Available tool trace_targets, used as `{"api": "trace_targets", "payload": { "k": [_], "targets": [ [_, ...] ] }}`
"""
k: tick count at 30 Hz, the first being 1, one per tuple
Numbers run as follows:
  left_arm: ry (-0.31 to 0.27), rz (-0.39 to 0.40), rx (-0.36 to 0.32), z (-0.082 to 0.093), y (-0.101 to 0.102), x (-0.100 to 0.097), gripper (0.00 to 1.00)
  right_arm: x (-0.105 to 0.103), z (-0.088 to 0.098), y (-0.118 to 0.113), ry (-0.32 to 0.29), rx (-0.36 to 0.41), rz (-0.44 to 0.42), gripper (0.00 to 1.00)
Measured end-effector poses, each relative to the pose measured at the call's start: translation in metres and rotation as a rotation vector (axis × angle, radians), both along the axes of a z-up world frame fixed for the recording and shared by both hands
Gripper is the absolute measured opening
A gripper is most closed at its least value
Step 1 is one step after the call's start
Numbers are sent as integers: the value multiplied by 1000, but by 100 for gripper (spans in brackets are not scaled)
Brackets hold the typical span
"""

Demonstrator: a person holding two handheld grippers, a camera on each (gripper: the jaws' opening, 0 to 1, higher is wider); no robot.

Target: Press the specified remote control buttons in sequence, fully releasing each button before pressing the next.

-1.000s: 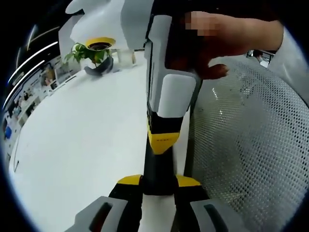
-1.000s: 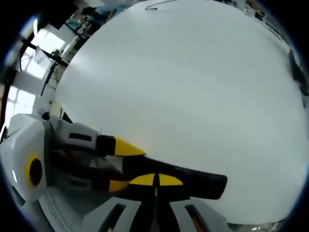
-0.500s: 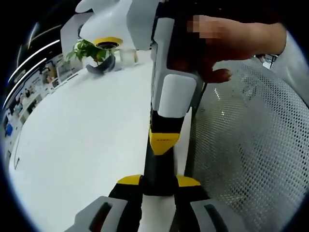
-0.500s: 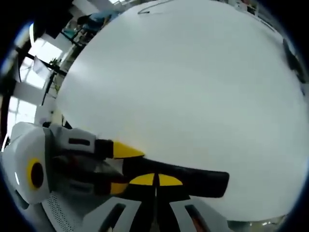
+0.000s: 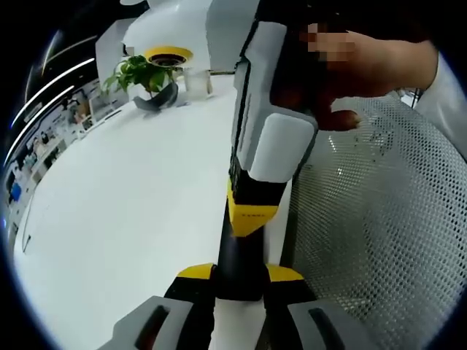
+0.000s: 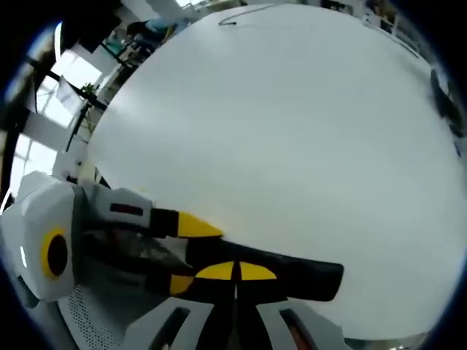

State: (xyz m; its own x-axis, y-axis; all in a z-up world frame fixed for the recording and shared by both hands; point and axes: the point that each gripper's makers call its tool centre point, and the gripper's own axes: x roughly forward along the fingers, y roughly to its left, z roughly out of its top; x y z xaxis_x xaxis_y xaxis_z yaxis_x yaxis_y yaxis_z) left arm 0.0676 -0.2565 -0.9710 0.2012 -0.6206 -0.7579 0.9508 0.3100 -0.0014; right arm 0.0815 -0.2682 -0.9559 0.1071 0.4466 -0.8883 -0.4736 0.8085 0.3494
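Observation:
A slim black remote [image 5: 240, 257] is clamped between the yellow-tipped jaws of my left gripper [image 5: 239, 273], which is shut on its near end. My right gripper [image 5: 252, 213], held by a hand, comes down from above with its yellow tips resting on the remote's upper face. In the right gripper view the remote [image 6: 310, 274] lies crosswise just beyond my right gripper [image 6: 236, 271], whose jaws are shut together with nothing between them. The left gripper [image 6: 191, 227] enters from the left, gripping the remote. The buttons are hidden.
The white table [image 5: 124, 197] spreads to the left, with a potted plant [image 5: 148, 76] and a clear glass [image 5: 195, 79] at its far end. A mesh chair back [image 5: 379, 226] fills the right. A cable [image 6: 241, 13] lies at the table's [image 6: 292, 131] far edge.
Both views have shifted slightly with the hands. The right gripper's tips stay on the remote and the left gripper keeps its hold.

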Motion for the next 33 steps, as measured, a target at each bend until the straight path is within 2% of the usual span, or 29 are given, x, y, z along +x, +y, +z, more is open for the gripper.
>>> {"api": "trace_targets", "payload": {
  "k": [2,3,6,8,11,13,17,18,23,24,26,31,33],
  "targets": [
    [-1,-1,-1,0,0,0,24,1,8,3,-25,50,-6,0],
    [-1,-1,-2,0,0,0,24,5,13,2,-57,69,-7,0],
    [-1,-4,-7,0,-1,0,24,8,20,-2,-88,78,2,0],
    [-2,-5,-10,0,-1,0,24,14,26,-1,-121,112,-3,0],
    [-3,-5,-13,0,-1,1,24,22,43,-4,-189,174,-35,0],
    [-3,-5,-14,0,-1,1,24,28,53,-11,-241,184,-78,0],
    [-4,-5,-13,1,-2,1,24,48,77,-33,-395,204,-153,0],
    [-4,-4,-12,0,-2,1,24,54,87,-41,-452,212,-176,0],
    [-3,1,-10,0,-2,1,24,65,118,-76,-617,236,-303,0],
    [-3,1,-9,0,-2,1,24,64,120,-80,-624,247,-309,0],
    [-1,2,-7,0,-3,1,24,58,120,-93,-595,239,-351,0],
    [1,5,4,0,-3,1,24,54,130,-120,-676,203,-410,0],
    [4,3,17,0,-4,1,24,52,135,-127,-705,191,-425,4]
  ]
}}
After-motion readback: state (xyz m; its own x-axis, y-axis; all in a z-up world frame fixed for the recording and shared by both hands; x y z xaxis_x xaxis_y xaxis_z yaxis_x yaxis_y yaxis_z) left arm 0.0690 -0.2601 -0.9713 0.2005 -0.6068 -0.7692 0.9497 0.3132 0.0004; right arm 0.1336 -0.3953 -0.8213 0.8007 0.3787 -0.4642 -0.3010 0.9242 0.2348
